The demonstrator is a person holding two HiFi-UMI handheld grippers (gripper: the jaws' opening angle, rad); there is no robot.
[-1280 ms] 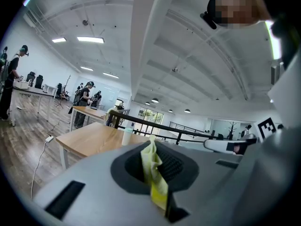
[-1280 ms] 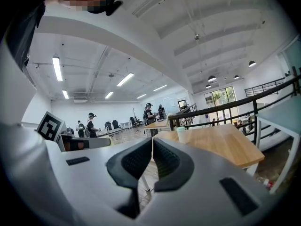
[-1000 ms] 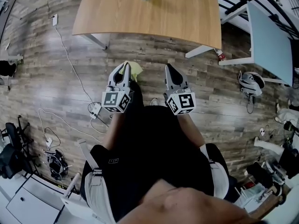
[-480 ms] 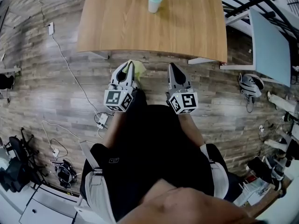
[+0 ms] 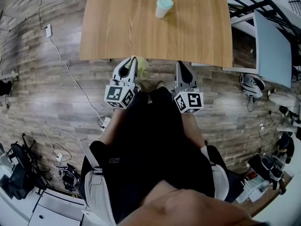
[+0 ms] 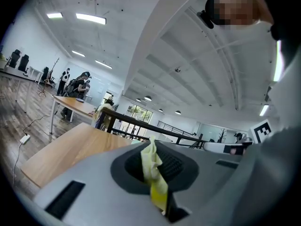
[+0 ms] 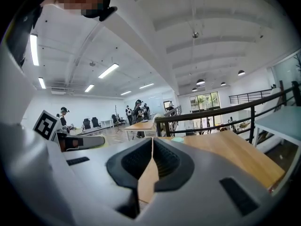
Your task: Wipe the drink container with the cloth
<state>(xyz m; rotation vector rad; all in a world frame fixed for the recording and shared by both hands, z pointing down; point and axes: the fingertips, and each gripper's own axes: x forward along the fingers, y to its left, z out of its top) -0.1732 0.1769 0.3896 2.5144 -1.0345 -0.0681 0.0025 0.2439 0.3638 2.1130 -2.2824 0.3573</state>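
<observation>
The cup (image 5: 164,7) is standing on the table (image 5: 117,27) well ahead of both grippers, nearer the right gripper (image 5: 182,66), which is closing on nothing, while the left gripper (image 5: 131,62) is pinching the cloth (image 6: 153,166).

A: How much of the cloth (image 5: 142,66) shows in the head view?

B: Only a yellow edge; the left gripper (image 5: 132,60) covers the rest. In the left gripper view, its lower end sinks out of sight into the slot between the closed jaws.

A: And the drink container (image 5: 163,7)?

B: Too small there for any detail. In the right gripper view, only a teal sliver clears the right gripper (image 7: 151,140).

A: The table (image 5: 122,27)?

B: Its far end is cut off by the head view's top edge. The distant people (image 6: 80,84) are too small to make out.
</observation>
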